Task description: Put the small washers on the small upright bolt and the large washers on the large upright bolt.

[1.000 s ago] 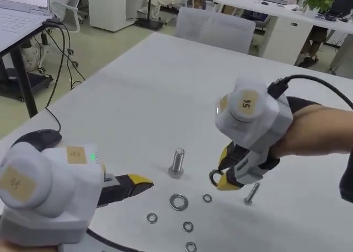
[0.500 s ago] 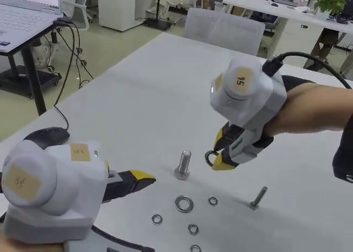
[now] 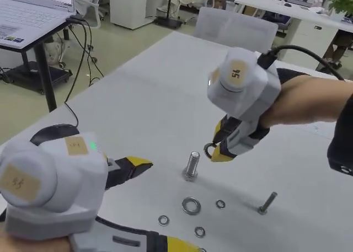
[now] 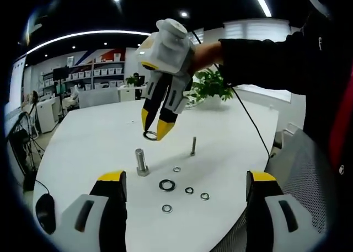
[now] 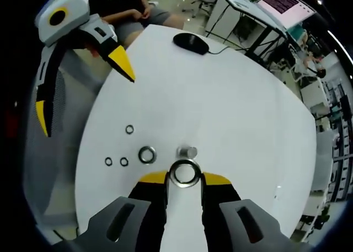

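- resting at the left, my left gripper (image 4: 186,179) gapes wide, holding nothing. what changed?
- just above and beside the large bolt (image 3: 191,166) now hangs a large washer (image 3: 209,150), clamped in my right gripper (image 3: 216,151); it came across from near the small bolt (image 3: 266,203). lining up and lowering comes next, i reckon.

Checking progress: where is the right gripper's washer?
Head view: the washer, pinched in the right gripper, hangs just up and right of the large bolt.
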